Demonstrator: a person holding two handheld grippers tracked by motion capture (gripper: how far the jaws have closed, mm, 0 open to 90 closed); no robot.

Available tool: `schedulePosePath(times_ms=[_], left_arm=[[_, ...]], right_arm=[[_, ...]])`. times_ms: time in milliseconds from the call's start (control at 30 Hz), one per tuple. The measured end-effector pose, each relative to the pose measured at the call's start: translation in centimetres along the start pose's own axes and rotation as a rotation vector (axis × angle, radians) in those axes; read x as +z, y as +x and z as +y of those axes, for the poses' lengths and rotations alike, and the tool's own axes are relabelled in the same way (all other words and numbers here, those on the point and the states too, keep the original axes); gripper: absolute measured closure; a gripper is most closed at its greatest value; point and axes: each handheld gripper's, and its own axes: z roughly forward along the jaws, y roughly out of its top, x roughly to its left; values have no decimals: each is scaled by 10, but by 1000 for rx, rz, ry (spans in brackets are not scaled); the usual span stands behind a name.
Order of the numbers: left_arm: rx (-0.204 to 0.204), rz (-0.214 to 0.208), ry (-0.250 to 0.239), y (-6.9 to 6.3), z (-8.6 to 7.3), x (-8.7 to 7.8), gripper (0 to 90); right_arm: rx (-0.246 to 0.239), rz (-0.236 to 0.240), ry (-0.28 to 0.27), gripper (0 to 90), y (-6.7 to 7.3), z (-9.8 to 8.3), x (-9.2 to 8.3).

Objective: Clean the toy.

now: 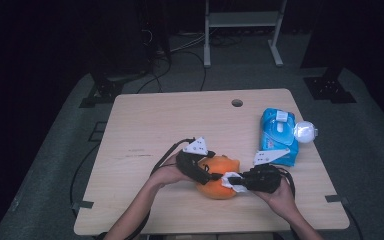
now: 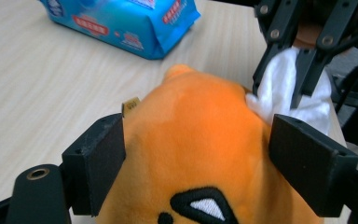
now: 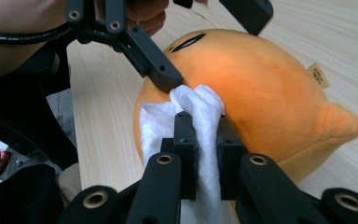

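- My right gripper [image 3: 204, 140] is clamped tight on a white wipe [image 3: 200, 112]; the cloth bunches up between the two pads and spills out above and below them.
- The top of that wipe is pressed against the side of the orange plush toy [image 3: 261, 93], just under one black jaw of my other gripper.
- My left gripper [image 2: 196, 154] stands wide, one jaw on either side of the plush toy's [image 2: 191, 140] head. The pads sit close along both flanks, but I cannot tell whether they press on it.
- From that gripper's camera I see the toy's embroidered black and white face marking near the bottom edge, and a small tan label at its left flank.
- From above, both grippers meet over the toy [image 1: 219, 175]: left gripper [image 1: 215, 176] coming in from the left, right gripper [image 1: 235, 182] from the right with the wipe [image 1: 231, 181] bright at its tip.
- The toy lies on the wooden tabletop [image 1: 155, 125], near the front edge, about midway across.
- Further out, at the right side of the tabletop, a blue pack of wipes [image 1: 278, 135] lies flat, well apart from the toy, with a small white round thing [image 1: 305, 132] touching its right edge.
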Motion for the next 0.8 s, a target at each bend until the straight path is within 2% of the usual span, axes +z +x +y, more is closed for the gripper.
schedulePosePath(times_ms=[67, 100, 133, 233, 333, 433, 567, 667, 733, 800], left_arm=[[-7, -13, 4, -1, -2, 3, 188], [-7, -21, 3, -2, -4, 4, 189], [-6, -22, 3, -3, -6, 4, 189], [-14, -15, 8, -5, -10, 4, 249], [-7, 4, 10, -7, -11, 5, 391], [8, 41, 2, -11, -9, 8, 487], [-8, 42, -25, -11, -4, 2, 553], [-11, 47, -42, -10, -1, -2, 563], [3, 71, -50, -9, 2, -5, 563], [-3, 122, -61, 0, 5, -15, 561]], right_arm=[[6, 5, -8, 817, -1, -1, -2], [35, 44, -34, 819, -3, -5, -8], [35, 44, -34, 819, -3, -5, -8], [100, 87, -94, 819, -8, -12, -23], [115, 80, -117, 819, -10, -14, -31], [147, 71, -157, 817, -17, -18, -44], [168, 62, -185, 817, -22, -21, -53], [175, 60, -200, 817, -24, -22, -56], [182, 55, -209, 817, -25, -22, -58], [180, 39, -215, 816, -27, -22, -62]])
